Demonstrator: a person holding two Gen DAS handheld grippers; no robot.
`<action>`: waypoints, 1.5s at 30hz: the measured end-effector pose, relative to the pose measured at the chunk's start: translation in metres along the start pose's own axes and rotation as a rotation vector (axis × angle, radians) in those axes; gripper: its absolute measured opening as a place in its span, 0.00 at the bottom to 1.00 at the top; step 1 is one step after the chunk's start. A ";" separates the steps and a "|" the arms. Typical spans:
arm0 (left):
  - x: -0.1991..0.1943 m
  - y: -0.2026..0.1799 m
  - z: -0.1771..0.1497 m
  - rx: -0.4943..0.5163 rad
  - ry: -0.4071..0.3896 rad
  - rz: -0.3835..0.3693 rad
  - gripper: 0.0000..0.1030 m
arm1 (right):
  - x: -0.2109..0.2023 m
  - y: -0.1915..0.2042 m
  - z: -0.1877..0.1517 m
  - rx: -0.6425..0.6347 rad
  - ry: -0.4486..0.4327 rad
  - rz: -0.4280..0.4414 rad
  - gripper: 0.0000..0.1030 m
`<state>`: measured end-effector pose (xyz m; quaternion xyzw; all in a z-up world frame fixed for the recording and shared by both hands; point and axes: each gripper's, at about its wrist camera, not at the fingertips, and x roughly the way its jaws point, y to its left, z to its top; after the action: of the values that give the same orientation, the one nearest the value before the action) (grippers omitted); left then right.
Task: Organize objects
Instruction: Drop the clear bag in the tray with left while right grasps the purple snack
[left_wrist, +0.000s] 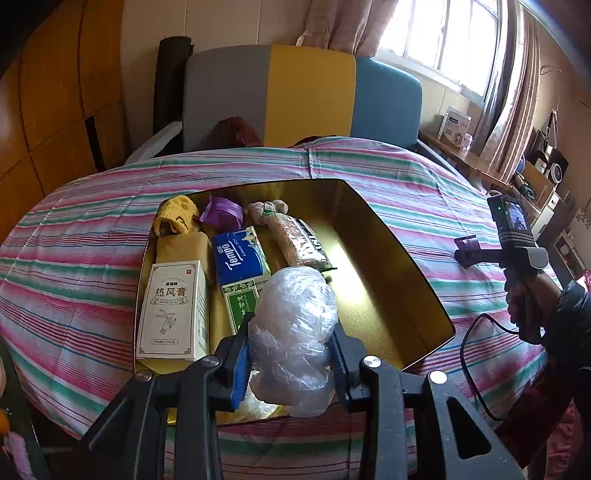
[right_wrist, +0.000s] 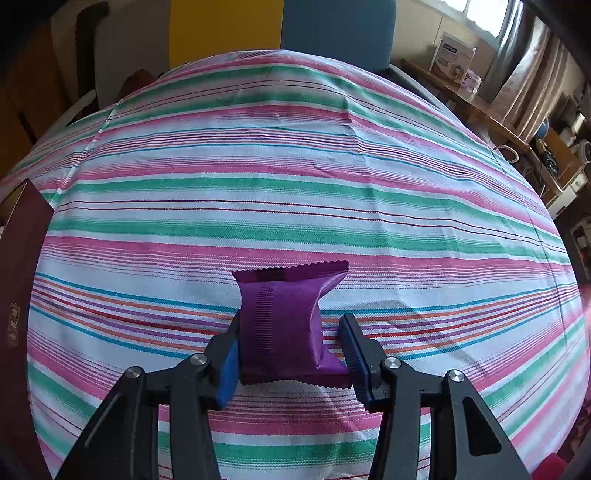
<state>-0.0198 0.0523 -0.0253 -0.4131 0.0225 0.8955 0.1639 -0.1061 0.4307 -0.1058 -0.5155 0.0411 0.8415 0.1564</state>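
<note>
My left gripper is shut on a crumpled clear plastic bag, held over the near end of a gold tin tray. In the tray lie a white box, a blue Tempo tissue pack, a green packet, a yellow plush toy, a purple packet and a long snack bag. My right gripper is open around a purple snack packet lying on the striped cloth; the left pad touches it, the right pad stands apart. The right gripper also shows in the left wrist view.
The tray sits on a table under a pink, green and white striped cloth. The tray's dark red wall shows at the left edge of the right wrist view. A grey, yellow and blue sofa stands behind the table. A cluttered wooden shelf runs along the right.
</note>
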 end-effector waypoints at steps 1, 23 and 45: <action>0.000 0.000 0.000 0.001 0.001 0.000 0.35 | 0.000 0.000 0.000 0.000 0.000 0.000 0.49; 0.059 0.002 0.066 -0.164 0.118 -0.219 0.35 | 0.000 0.002 0.001 -0.044 -0.006 -0.024 0.47; 0.204 -0.024 0.127 -0.204 0.280 -0.188 0.51 | 0.005 0.005 0.004 -0.071 -0.006 -0.029 0.48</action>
<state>-0.2286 0.1533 -0.0919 -0.5483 -0.0843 0.8077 0.1996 -0.1130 0.4280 -0.1088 -0.5190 0.0030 0.8415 0.1502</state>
